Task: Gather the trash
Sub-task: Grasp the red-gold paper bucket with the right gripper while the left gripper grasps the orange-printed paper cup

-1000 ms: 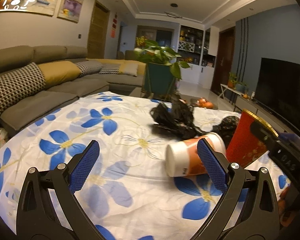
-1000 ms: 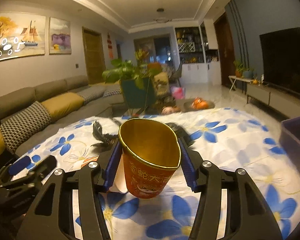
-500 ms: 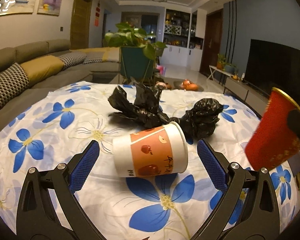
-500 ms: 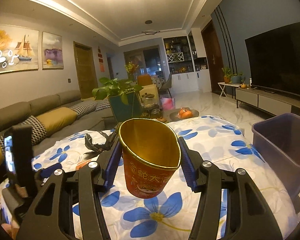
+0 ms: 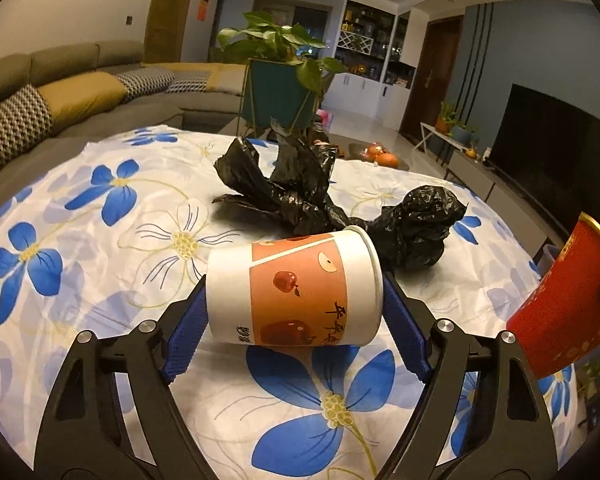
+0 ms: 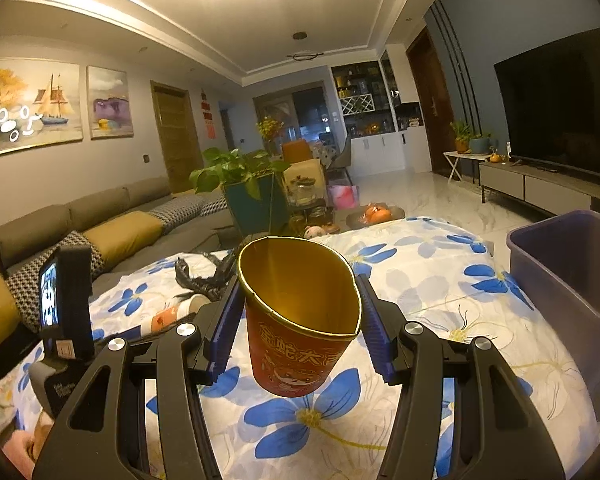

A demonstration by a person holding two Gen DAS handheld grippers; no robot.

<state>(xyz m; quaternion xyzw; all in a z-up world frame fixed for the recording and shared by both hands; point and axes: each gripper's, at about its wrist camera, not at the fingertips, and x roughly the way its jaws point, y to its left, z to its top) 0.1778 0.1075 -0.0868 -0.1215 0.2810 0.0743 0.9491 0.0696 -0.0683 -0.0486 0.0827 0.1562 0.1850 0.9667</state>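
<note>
Lying sideways on floral tabletop (image 5: 99,240), orange-and-white paper cup (image 5: 293,292) sits between left tongs (image 5: 293,334), blue pads touching base and rim. Right tongs (image 6: 297,320) clamp red-and-gold paper cup (image 6: 295,320) upright above tabletop. Crumpled black bags (image 5: 300,196) behind. Purple bin (image 6: 572,280) right.

The white-and-orange cup (image 5: 295,292) looks like matt paper. The red cup (image 6: 300,312) has a shiny gold inside (maybe foil). The black bags (image 5: 328,200) are crinkled glossy plastic; the tablecloth (image 5: 99,240) is smooth printed cloth.
</note>
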